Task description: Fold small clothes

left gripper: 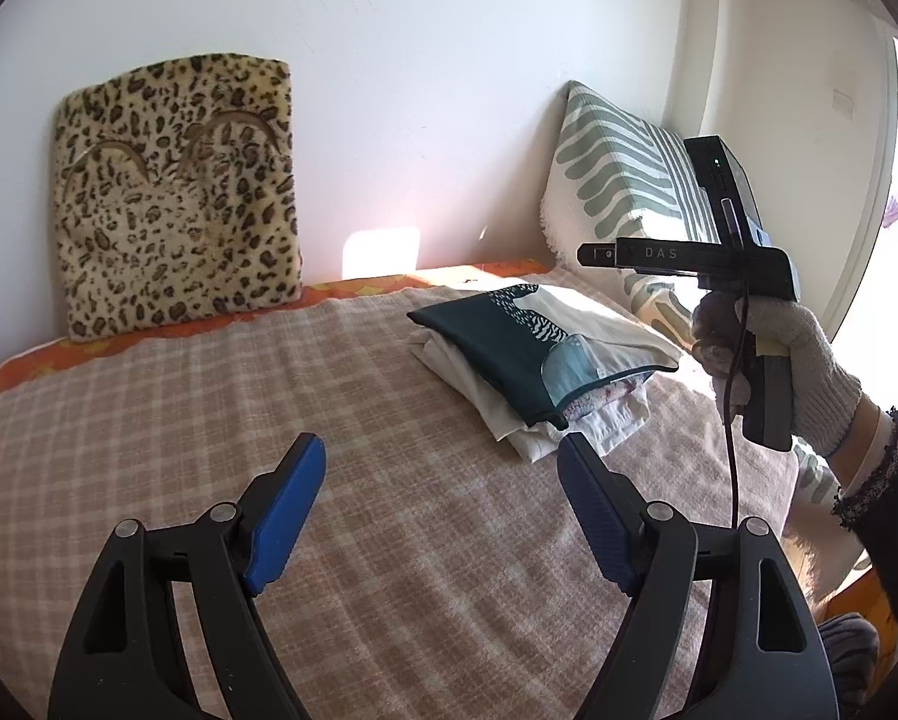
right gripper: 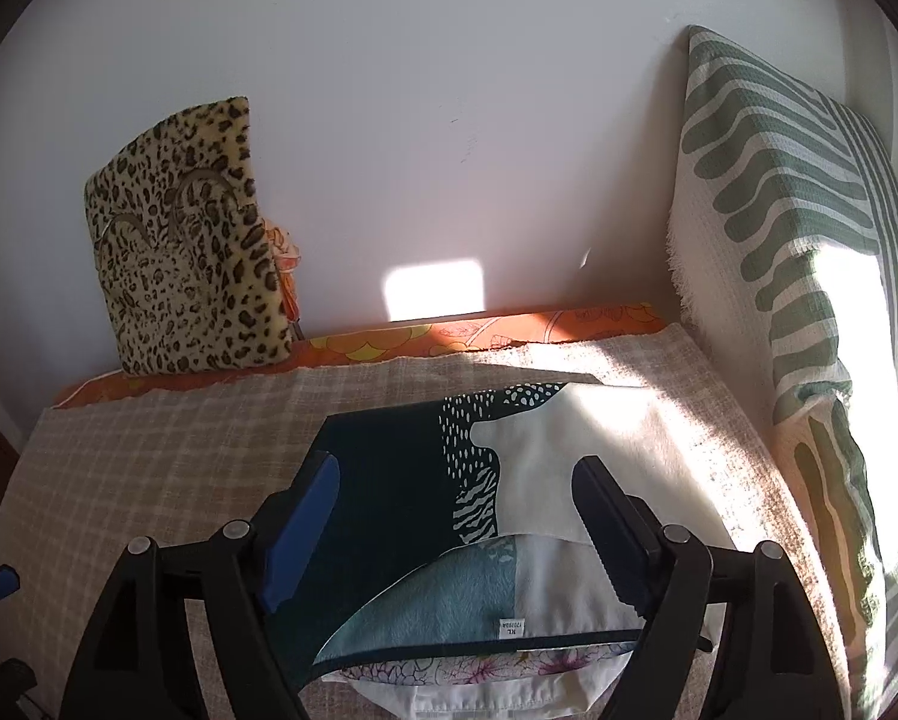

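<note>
Our left gripper (left gripper: pixel 440 462) is spread wide, holding nothing, low-centre over the checked blanket (left gripper: pixel 209 420). Our right gripper (right gripper: pixel 454 480) is also spread and empty, hovering above the folded clothes stack (right gripper: pixel 425 516), centre-bottom of its view. We judge the pile sits near the striped pillow (right gripper: pixel 796 210) to keep the middle free for the next garment.

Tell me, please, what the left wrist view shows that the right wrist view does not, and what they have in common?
Only the left wrist view shows the gloved right hand holding the right gripper's body, and the left gripper open over the plaid blanket. Only the right wrist view shows the right gripper open above the folded pile, and a size label on the top garment. Both show the folded clothes pile, leopard cushion and striped pillow.
</note>
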Action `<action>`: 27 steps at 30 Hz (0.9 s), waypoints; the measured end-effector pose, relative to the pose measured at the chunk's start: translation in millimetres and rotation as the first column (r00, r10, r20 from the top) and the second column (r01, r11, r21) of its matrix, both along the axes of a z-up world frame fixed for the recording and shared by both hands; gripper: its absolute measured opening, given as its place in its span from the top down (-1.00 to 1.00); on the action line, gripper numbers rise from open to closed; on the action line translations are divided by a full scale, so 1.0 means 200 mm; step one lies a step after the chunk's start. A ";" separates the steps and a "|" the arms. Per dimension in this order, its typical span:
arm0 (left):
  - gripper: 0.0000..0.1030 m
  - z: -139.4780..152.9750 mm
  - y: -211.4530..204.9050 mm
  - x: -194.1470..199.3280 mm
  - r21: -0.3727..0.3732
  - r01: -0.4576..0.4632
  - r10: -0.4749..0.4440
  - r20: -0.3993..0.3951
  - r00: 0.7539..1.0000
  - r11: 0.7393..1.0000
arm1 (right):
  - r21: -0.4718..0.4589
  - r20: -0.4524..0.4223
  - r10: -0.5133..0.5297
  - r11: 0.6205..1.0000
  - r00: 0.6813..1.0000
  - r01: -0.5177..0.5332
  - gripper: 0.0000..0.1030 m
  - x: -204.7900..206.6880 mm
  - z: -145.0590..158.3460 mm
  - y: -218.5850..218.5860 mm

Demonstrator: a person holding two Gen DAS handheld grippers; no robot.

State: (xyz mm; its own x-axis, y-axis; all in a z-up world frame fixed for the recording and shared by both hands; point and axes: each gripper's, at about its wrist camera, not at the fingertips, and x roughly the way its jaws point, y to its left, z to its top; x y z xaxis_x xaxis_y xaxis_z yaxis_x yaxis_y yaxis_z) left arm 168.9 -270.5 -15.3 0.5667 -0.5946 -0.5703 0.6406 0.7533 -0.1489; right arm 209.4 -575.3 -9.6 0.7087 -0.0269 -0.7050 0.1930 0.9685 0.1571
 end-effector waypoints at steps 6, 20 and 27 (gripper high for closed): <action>-0.55 0.05 0.09 -0.07 -0.001 0.005 -0.005 0.032 0.999 1.000 | -0.013 0.031 -0.041 0.999 0.999 0.042 -0.83 -0.21 0.11 0.11; -0.57 0.08 0.28 -0.21 0.009 -0.011 0.010 0.074 0.997 1.000 | -0.087 0.100 -0.081 0.992 0.992 0.090 -0.96 -0.56 0.31 0.43; -0.59 0.07 0.36 -0.24 0.034 -0.040 0.037 0.095 0.995 0.999 | -0.118 0.128 -0.087 0.988 0.988 0.103 -0.99 -0.64 0.31 0.58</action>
